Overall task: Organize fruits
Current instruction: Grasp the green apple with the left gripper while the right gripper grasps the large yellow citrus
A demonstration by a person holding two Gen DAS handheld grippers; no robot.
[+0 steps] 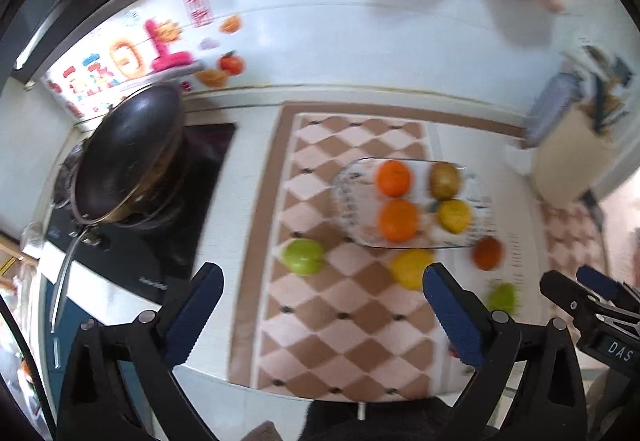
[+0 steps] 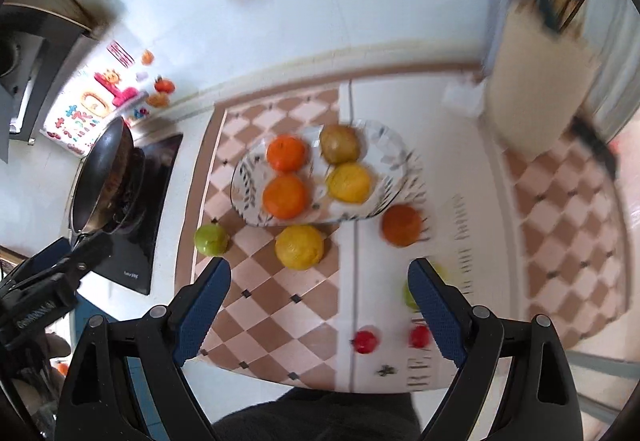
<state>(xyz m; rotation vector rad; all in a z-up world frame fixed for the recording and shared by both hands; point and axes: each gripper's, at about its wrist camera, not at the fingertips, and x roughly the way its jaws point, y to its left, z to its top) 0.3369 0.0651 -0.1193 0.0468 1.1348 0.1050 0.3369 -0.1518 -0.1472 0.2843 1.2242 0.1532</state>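
Fruit lies ahead of both grippers, which we hold wide apart and empty: the left gripper (image 1: 322, 283) and right gripper (image 2: 320, 277). Beyond their tips a glass plate (image 2: 244, 177) carries two oranges (image 2: 285, 196), a kiwi (image 2: 340, 144) and a lemon (image 2: 349, 183). Nearer us on the checked mat (image 2: 280, 317) sit a green apple (image 2: 211, 239), another lemon (image 2: 299, 246) and a loose orange (image 2: 401, 225).

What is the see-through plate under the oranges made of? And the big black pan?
The clear oval plate with leaf prints looks like glass, or possibly clear plastic: the checked mat shows through it and its rim glints. The dark round frying pan looks like metal with a smooth dark coating: it has a soft sheen, a thin bright rim and a slim silvery handle.
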